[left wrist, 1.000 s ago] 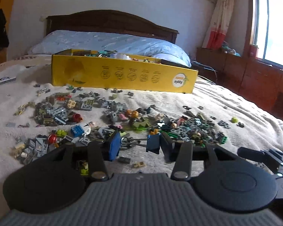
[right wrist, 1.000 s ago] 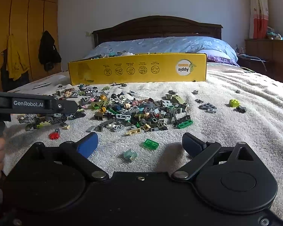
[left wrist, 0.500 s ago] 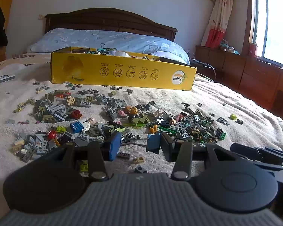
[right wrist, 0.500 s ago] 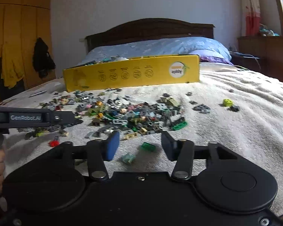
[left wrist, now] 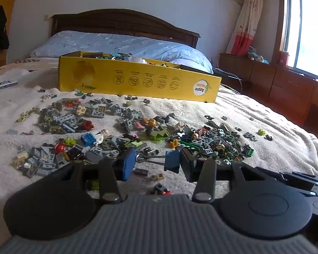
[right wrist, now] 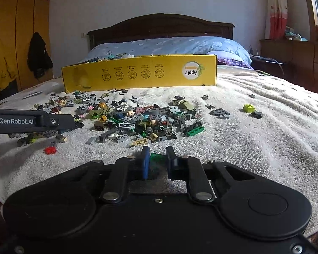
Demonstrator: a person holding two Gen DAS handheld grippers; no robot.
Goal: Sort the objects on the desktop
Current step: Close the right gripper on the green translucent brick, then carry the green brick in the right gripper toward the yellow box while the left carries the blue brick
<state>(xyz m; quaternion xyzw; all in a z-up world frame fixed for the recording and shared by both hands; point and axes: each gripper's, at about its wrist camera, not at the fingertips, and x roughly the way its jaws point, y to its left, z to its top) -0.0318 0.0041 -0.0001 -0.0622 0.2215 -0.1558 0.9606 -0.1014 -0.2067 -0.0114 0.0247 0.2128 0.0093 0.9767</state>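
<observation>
right hand-held gripper (right wrist: 156,162) closing on a green translucent brick (right wrist: 157,158); left hand-held gripper (left wrist: 156,163) clamped on a blue binder clip (left wrist: 159,160).

risk of the thin green brick popping sideways out of the closing jaws or dragging a towel loop along; clip held end to end, likely to twist loose. ahead of both: loose bricks (right wrist: 142,120) spread on a white towel (right wrist: 254,144) over the bed, yellow box (right wrist: 140,75) beyond, headboard, wardrobe, curtained window.

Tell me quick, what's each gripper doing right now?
Left gripper: shut on a blue binder clip.
Right gripper: jaws closing around a green translucent brick.
</observation>
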